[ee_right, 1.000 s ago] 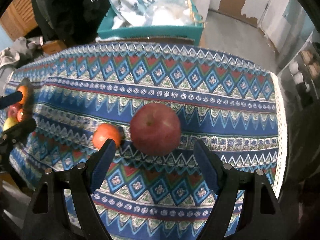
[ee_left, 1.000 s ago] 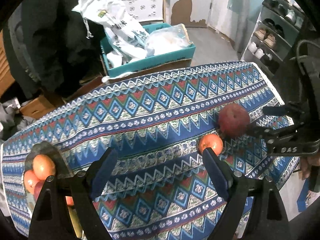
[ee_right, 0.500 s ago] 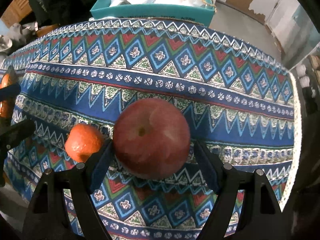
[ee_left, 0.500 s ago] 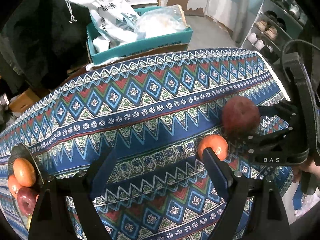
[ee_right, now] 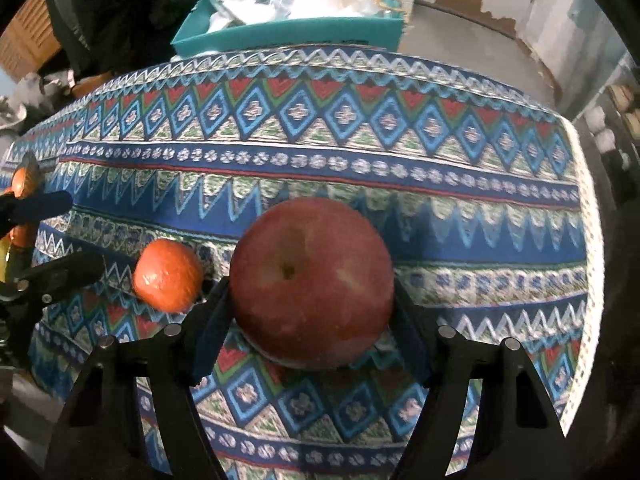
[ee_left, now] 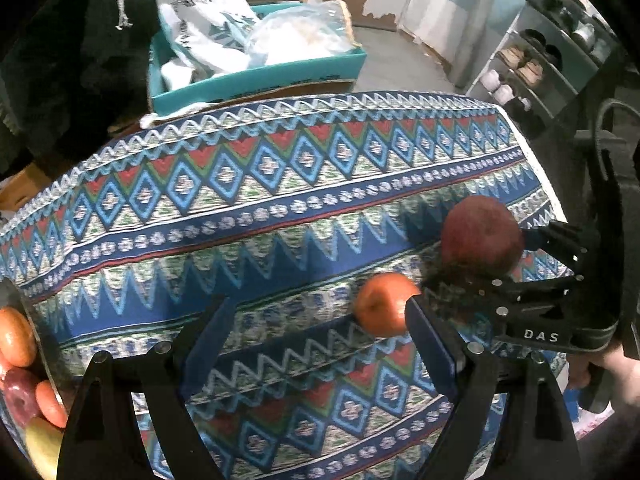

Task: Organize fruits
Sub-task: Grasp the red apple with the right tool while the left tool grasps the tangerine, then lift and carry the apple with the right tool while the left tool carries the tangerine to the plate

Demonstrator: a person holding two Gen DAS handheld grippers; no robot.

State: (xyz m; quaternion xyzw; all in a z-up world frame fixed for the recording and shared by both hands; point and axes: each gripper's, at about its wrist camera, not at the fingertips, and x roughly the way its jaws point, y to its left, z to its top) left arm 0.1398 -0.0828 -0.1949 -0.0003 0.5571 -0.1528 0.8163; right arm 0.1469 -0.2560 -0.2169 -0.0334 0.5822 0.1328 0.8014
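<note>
A big red apple (ee_right: 312, 280) rests on the patterned cloth (ee_right: 360, 168). My right gripper (ee_right: 312, 300) points down over it; its jaws are closing with the apple between them, and both pads touch its sides. A small orange (ee_left: 380, 308) lies just left of the apple. My left gripper (ee_left: 318, 308) hangs open above the cloth, the orange just ahead of its right fingertip and nothing between its pads. A dark plate (ee_left: 44, 360) at the far left holds oranges, a red apple and a yellow fruit.
Behind the table stands a teal box (ee_left: 260, 76) full of white bags. A shoe rack (ee_left: 540, 64) is at the back right. The cloth's edge (ee_right: 592, 240) drops off close to the right of the apple. A person's hand (ee_left: 612, 376) holds the right gripper.
My right gripper sank over the red apple and its jaws narrowed onto it. The left gripper came down and nearer the orange; the plate slid toward the left edge of its view.
</note>
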